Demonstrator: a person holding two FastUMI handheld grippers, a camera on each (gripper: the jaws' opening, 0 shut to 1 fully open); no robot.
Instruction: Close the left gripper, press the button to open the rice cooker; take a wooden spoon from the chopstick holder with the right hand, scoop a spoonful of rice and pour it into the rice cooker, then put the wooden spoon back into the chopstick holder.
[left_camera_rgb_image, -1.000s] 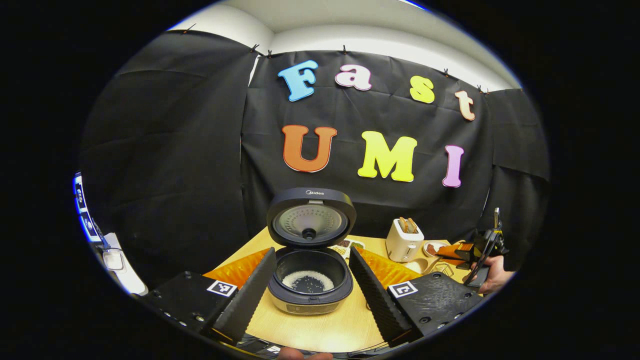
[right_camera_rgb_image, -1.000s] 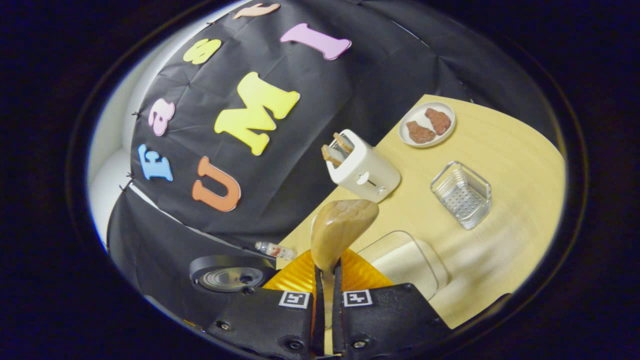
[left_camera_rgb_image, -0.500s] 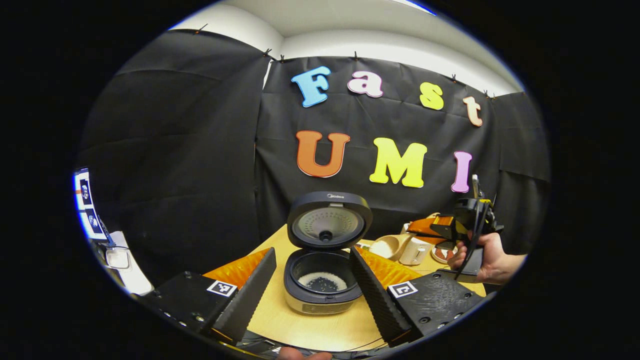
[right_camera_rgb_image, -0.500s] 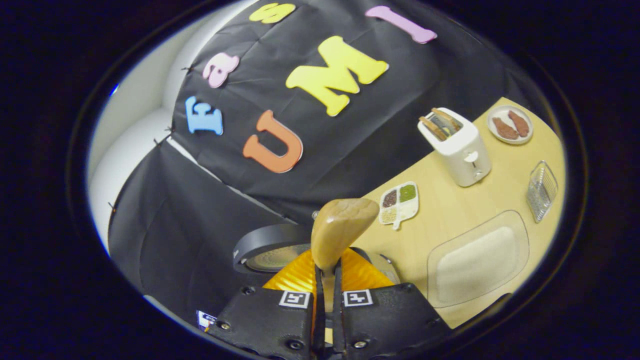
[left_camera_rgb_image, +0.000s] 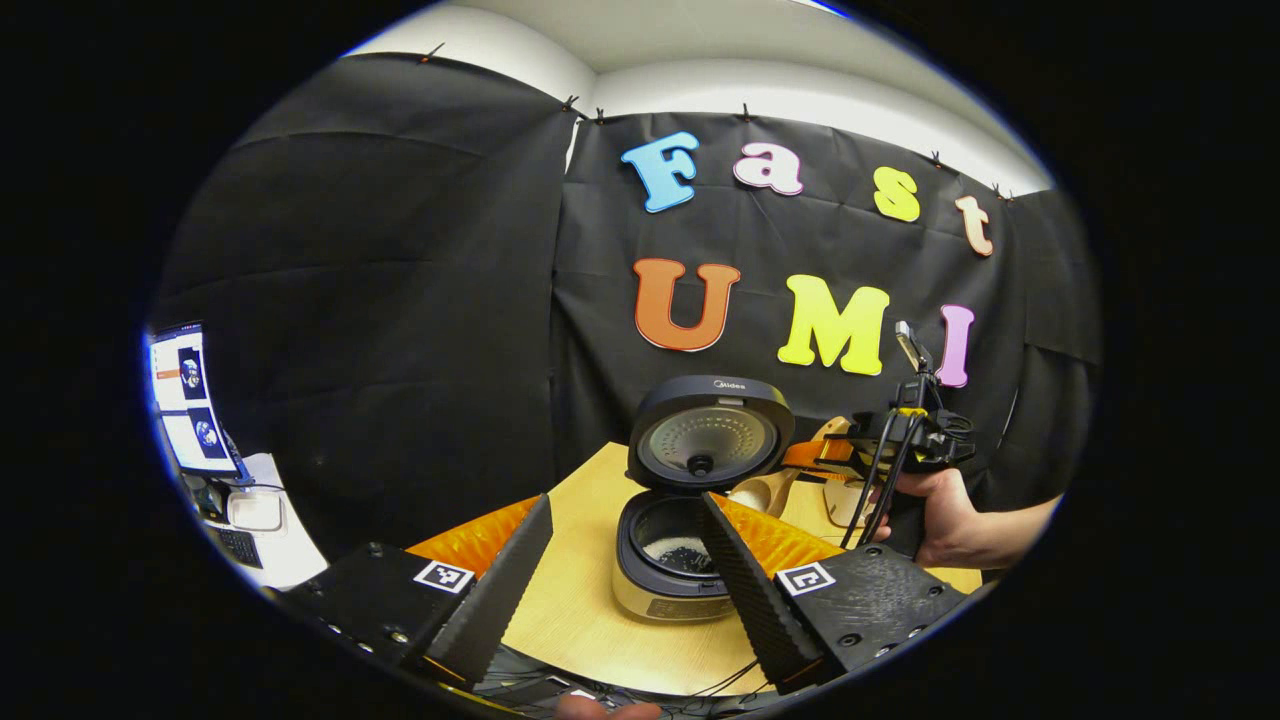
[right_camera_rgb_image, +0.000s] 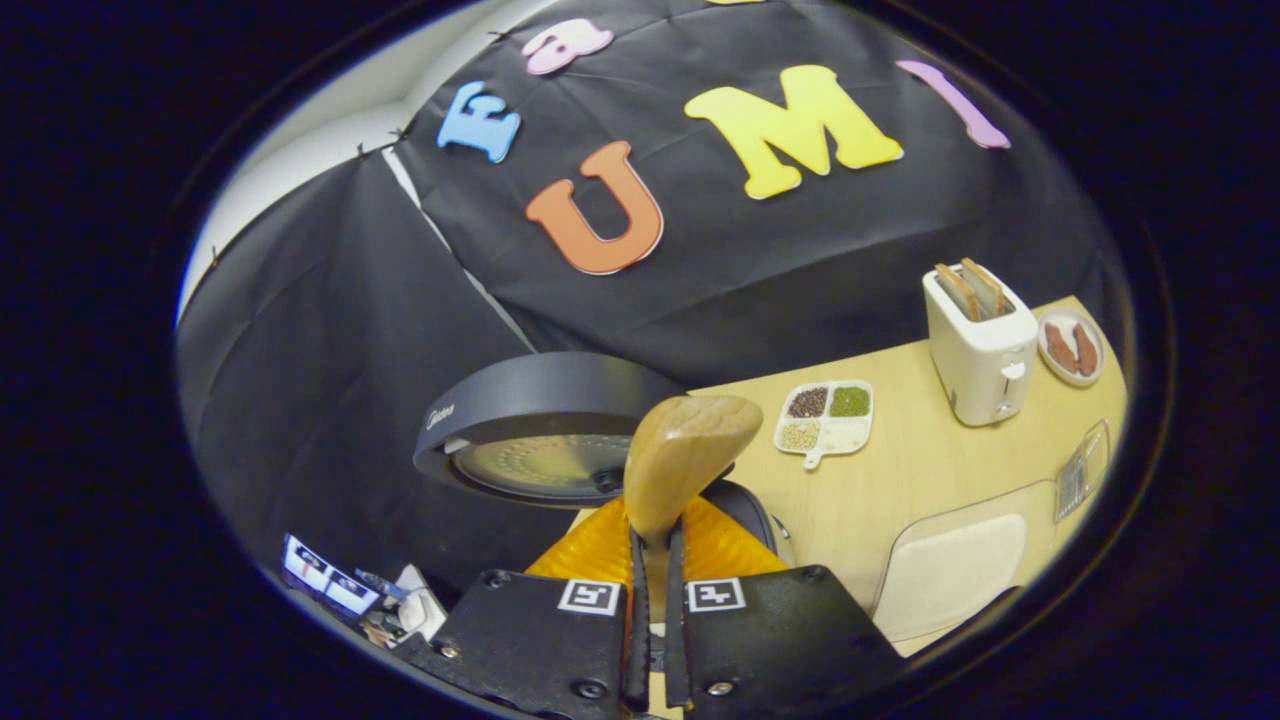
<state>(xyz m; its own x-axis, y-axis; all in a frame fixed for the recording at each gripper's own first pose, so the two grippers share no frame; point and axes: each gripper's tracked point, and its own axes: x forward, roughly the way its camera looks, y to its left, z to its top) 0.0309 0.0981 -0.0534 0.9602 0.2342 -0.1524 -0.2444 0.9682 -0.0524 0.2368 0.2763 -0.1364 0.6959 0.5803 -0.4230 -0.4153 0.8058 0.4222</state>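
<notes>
The wooden spoon (right_camera_rgb_image: 690, 455) is up in the air, handle pinched between the two fingers of the right gripper (right_camera_rgb_image: 652, 640), bowl sticking out ahead of the tips; whether rice sits in the bowl I can't tell, since we see only its back. In the left gripper view the spoon (left_camera_rgb_image: 762, 492) rides just beside the rice cooker (left_camera_rgb_image: 672, 548), its bowl near the rim of the open pot, and that makes sense: I'd judge the carry is nearly done and the tip-in comes next. The lid (right_camera_rgb_image: 545, 430) stands raised right in front of the right gripper's tips, just beyond the spoon's bowl, so the spoon has to come in below it, low over the pot. Some white rice already lies in the bottom of the pot. The left gripper (left_camera_rgb_image: 625, 560) holds back, jaws spread wide with nothing between them, the cooker framed in the gap beyond its tips; it seems parked clear of the pour. Off to the right gripper's far side sit a divided dish of grains (right_camera_rgb_image: 825, 415), a toaster (right_camera_rgb_image: 978, 345), a plate (right_camera_rgb_image: 1072, 346) and a clear rice tray (right_camera_rgb_image: 950, 575) on the table (right_camera_rgb_image: 900, 470)
</notes>
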